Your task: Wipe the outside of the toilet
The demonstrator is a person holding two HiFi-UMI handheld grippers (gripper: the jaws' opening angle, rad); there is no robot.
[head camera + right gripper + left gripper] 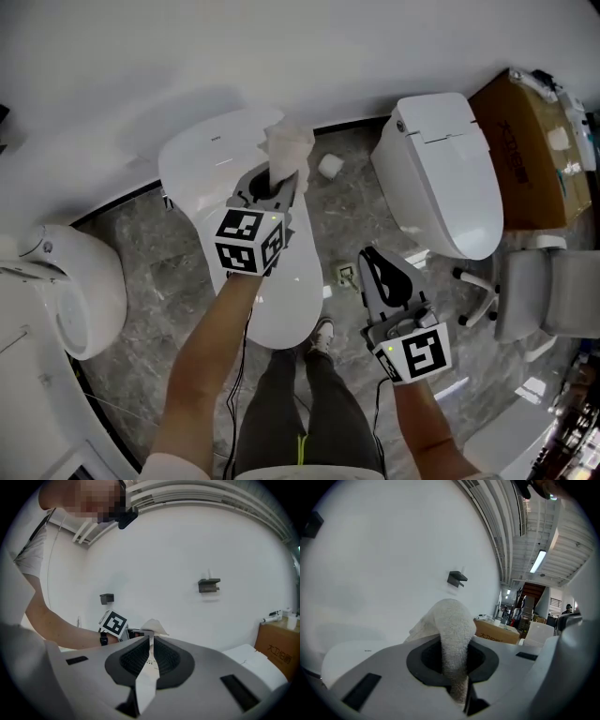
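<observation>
Head view: left gripper [272, 190] clamped on white cloth [287, 145] over toilet [202, 159], frame centre; contact unclear. Right gripper [380, 274] pinches thin white strip [146, 667], lower right. Wiping looks early; bowl sides and base likely left.

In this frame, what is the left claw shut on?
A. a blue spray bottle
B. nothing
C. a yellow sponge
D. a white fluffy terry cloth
D: the left gripper view shows the left claw closed on a white fluffy terry cloth, which bulges up above its jaws.
</observation>
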